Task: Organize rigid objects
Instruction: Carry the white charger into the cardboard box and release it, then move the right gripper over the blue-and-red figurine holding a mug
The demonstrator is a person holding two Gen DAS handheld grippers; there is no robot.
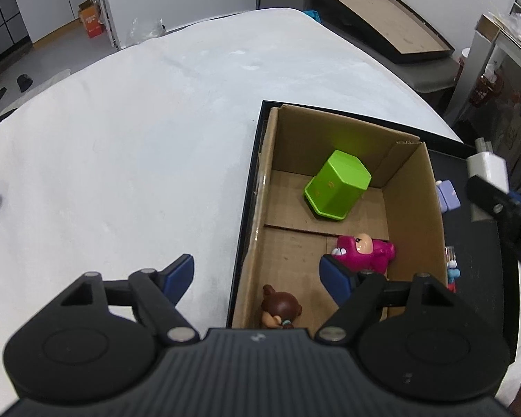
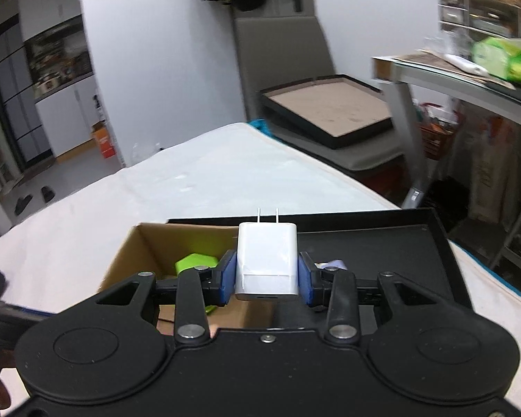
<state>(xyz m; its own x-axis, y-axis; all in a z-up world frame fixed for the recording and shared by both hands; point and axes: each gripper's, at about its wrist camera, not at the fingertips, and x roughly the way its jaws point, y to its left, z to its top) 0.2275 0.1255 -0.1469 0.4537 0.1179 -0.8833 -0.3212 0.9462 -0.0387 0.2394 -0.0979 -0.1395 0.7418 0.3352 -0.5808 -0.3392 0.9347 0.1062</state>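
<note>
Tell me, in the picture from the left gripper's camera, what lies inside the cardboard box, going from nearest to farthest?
Inside the cardboard box: brown-haired figurine → pink toy figure → green plastic container, tipped on its side at the far end.

Three figurines [image 1: 364,250]; one charger [image 2: 267,260]

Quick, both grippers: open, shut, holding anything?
Left gripper: open, nothing between its jaws, above the cardboard box.
Right gripper: shut on the white charger, prongs pointing away.
</note>
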